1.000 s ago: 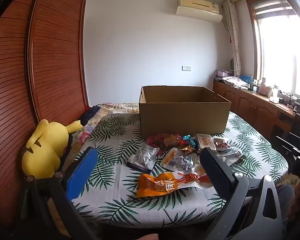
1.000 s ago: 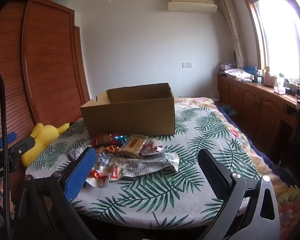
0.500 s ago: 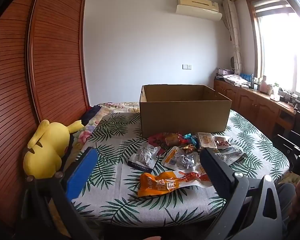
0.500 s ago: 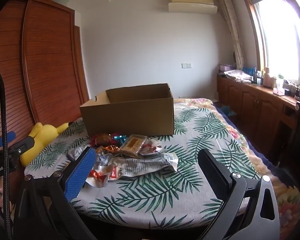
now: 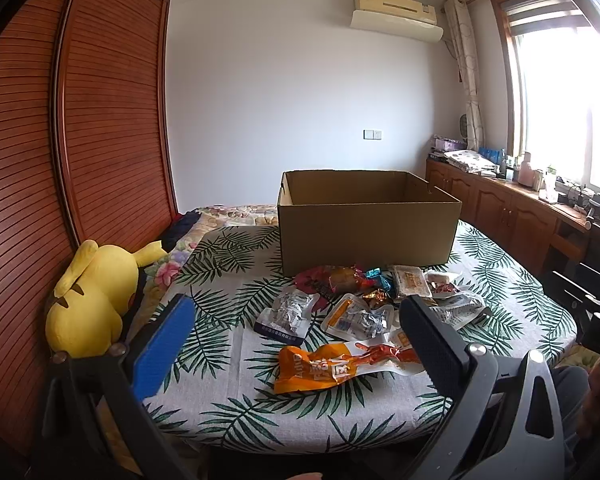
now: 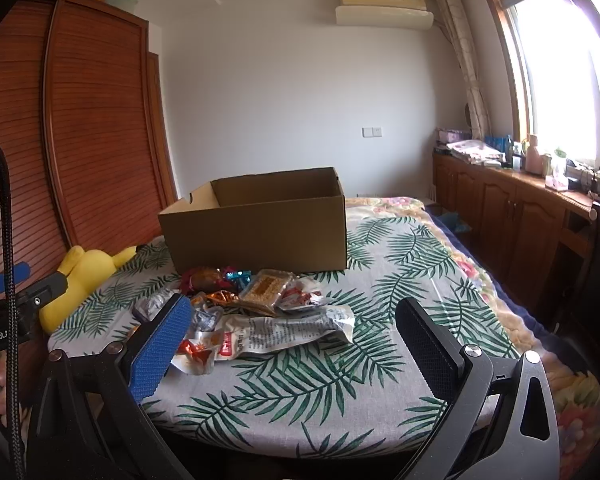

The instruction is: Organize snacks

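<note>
Mid-frame on the leafy tabletop (image 5: 228, 364), my snack packets (image 5: 364, 312) sit piled right in front of the cardboard box (image 5: 368, 232); both my left tongs (image 5: 296, 344) and right tongs (image 6: 292, 344) gape wide, holding nothing.

A table draped in a palm-leaf tablecloth (image 5: 228, 276) bears an open cardboard box (image 5: 366, 232) with a heap of snack packets (image 5: 364, 312) just before it

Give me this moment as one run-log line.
stage: pre-grasp | left gripper: open, holding nothing | right gripper: open, holding nothing | snack packets: piled on table before cardboard box | box contents: not visible
</note>
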Available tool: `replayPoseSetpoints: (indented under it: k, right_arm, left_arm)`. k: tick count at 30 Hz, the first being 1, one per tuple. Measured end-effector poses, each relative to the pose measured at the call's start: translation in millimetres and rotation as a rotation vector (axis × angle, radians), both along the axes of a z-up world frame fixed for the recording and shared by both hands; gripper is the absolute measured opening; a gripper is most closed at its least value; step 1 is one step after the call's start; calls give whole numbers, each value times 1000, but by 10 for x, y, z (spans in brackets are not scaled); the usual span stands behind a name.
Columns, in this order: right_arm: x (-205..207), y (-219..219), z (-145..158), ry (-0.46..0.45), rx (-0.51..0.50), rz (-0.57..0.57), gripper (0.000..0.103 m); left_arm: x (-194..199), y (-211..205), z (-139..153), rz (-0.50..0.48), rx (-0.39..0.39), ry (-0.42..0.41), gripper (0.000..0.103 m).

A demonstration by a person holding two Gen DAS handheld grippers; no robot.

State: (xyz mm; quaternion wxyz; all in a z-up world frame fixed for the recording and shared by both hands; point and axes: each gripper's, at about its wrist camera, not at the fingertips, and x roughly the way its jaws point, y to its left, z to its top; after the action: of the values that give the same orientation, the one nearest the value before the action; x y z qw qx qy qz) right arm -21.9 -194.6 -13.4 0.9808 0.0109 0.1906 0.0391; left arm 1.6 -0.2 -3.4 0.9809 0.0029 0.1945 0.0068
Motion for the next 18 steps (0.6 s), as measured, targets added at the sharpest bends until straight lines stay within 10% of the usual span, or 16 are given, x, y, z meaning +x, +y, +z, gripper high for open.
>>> replayPoseSetpoints:
  k: [18]
  right_arm:
    - [-2,-12,-11,0,0,-5,103]
  left_arm:
    - [-21,-38,41,-5,3,-2,103]
